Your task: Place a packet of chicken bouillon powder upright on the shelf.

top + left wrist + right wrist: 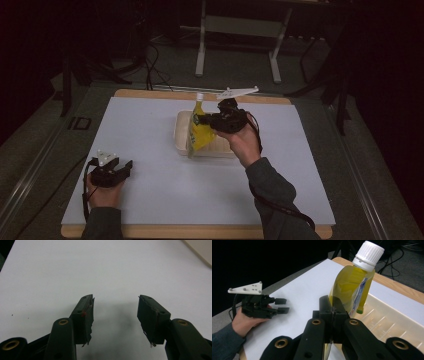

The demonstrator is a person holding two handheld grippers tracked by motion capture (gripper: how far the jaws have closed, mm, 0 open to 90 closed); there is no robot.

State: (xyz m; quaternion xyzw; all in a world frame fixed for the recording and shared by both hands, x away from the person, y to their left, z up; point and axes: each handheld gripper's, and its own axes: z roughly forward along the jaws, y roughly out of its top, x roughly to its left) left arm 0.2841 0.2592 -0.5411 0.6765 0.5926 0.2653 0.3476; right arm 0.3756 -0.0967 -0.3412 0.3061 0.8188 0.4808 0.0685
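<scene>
High view: the right gripper (200, 120) holds a yellow pouch (199, 132) over the tray (181, 131).

Its jaws are clamped on the pouch's side edge, and the pouch hangs nearly upright above the pale tray near the middle of the worktop (150, 190), white cap (368, 252) up, long axis tilted a little from vertical. I judge this the placing step; next it needs lowering into the tray, then letting go. The left gripper (121, 167) rests low on the worktop well apart, jaws apart and empty.
</scene>
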